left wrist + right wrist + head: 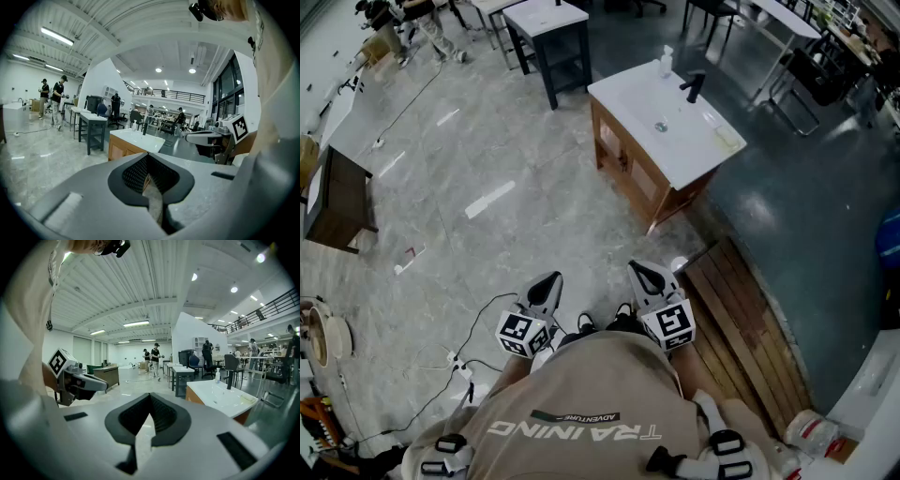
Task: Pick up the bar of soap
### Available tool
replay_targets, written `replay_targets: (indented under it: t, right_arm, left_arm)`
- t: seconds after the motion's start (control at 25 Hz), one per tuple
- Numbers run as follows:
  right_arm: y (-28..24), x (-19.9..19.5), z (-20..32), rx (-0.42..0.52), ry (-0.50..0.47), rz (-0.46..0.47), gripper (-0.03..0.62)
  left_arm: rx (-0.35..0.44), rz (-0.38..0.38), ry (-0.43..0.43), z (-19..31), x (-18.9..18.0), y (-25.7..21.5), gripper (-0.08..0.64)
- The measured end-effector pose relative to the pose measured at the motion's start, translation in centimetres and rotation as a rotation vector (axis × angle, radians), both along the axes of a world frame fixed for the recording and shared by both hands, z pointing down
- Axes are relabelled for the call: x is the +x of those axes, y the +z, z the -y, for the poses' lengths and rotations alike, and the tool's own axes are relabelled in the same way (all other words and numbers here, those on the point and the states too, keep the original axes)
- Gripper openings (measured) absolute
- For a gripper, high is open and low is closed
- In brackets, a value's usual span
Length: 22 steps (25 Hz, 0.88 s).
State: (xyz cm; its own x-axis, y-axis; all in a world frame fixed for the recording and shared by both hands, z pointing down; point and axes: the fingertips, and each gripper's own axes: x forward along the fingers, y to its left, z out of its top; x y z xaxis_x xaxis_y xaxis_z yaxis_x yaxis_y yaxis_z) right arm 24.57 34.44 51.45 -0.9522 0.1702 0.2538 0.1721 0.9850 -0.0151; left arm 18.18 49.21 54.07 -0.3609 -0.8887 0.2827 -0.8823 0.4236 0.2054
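Head view: both grippers are hanging close in front of the person, left gripper (546, 281) and right gripper (645, 274), both pointing far toward the sink counter (628, 94). The bar of soap (727, 141) is sitting on the counter's right end, right of the basin and near side of the black faucet (694, 87). It's lying far and to the right of both grippers, well apart, with the right gripper being the nearer one. Its long axis seems to be running along the counter's right edge, but it's too small to be sure. It's looking pale yellow, flat and low.

Left gripper view: the jaws are sitting together with nothing between them. The counter (136, 137) is showing far ahead. The soap isn't resolving here.

Right gripper view: the jaws are sitting together, empty. The soap (247, 398) is showing as a pale flat slab at the counter's near-right corner, far-right of the jaws.
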Motion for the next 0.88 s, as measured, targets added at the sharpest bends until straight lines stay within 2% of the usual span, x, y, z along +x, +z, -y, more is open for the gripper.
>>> replay_targets:
  t: [0.16, 0.4, 0.64, 0.88]
  right_arm:
    - [0.1, -1.1, 2.6, 0.004, -0.021, 0.013, 0.003]
    - [0.1, -2.5, 5.6, -0.007, -0.042, 0.05, 0.003]
    - [2.5, -3.1, 8.2, -0.05, -0.043, 0.004, 0.003]
    - [3.8, -5.0, 8.9, -0.059, -0.05, -0.036, 0.003]
  left_arm:
    - [0.011, 0.021, -0.021, 2.8, -1.3, -0.7, -0.005]
    - [0.034, -0.015, -0.059, 6.0, -2.0, -1.0, -0.005]
    - [0.005, -0.005, -0.061, 7.9, -2.5, -1.3, -0.005]
    - [-0.009, -0.042, -0.073, 8.2, -4.6, -0.4, -0.003]
